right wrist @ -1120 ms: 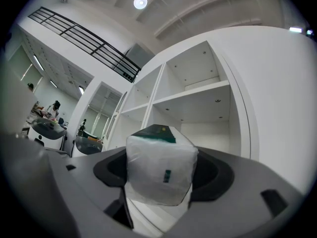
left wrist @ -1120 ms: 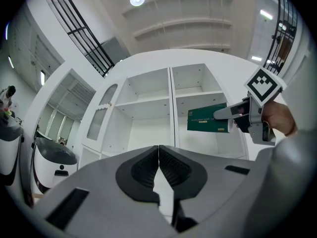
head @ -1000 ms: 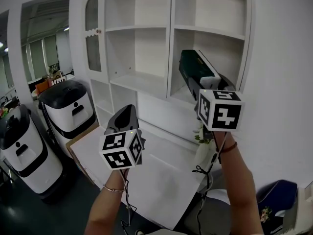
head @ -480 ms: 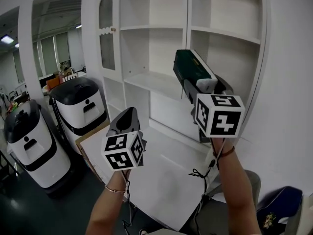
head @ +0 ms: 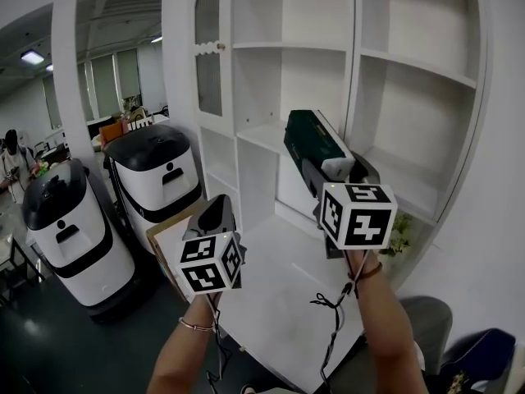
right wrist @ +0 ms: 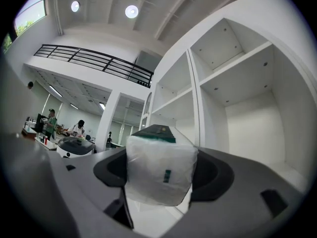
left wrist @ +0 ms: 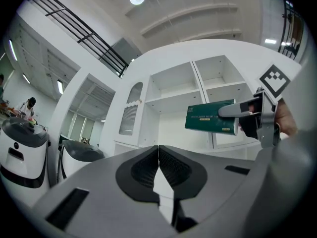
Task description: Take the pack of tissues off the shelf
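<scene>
The right claw (right wrist: 159, 168) squeezes the pack of tissues (head: 314, 140), which is green with a white end. It holds the pack up in the air in the middle of the head view, in front of the white shelf (head: 410, 56) and not on it. The left claw (left wrist: 158, 168) is pinched tight with nothing in it, low and left of the middle, by the white table (head: 271, 302).

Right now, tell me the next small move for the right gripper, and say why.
Probably lower the right gripper toward the white table and set the pack of tissues down there. Its jaws are clamped on one end of the pack, and the pack hangs in the air, already clear of the shelf, with bare table below it.
</scene>
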Available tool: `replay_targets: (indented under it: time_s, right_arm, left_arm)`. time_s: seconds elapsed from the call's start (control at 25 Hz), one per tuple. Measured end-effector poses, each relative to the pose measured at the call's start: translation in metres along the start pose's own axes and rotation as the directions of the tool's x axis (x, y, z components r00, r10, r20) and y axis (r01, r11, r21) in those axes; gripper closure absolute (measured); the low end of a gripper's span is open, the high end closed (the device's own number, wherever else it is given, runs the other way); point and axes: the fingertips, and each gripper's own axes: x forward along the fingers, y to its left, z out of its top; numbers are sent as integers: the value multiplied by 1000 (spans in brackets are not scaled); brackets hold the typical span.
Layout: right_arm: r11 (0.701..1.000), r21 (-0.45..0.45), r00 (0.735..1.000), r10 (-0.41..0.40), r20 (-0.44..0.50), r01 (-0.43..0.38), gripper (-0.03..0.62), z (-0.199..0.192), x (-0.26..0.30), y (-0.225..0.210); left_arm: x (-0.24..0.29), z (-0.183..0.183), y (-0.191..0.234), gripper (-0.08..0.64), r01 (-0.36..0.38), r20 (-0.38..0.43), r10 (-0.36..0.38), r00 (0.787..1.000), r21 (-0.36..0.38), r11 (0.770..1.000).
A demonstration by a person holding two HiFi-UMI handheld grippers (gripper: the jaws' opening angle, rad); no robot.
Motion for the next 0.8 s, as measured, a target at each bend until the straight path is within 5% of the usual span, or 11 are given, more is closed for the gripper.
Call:
replay_targets:
  time_s: [0.4, 0.8]
  right_arm:
    - [995, 77, 989, 73, -128, -64, 249, -86, 30, 36]
    - [987, 158, 973, 44, -227, -7, 249, -177, 17, 34]
  left_arm:
    - [-4, -51, 39, 541, -67, -90, 65, 994, -19, 998]
    - [-8, -121, 40, 541, -61, -185, 56, 981, -23, 998]
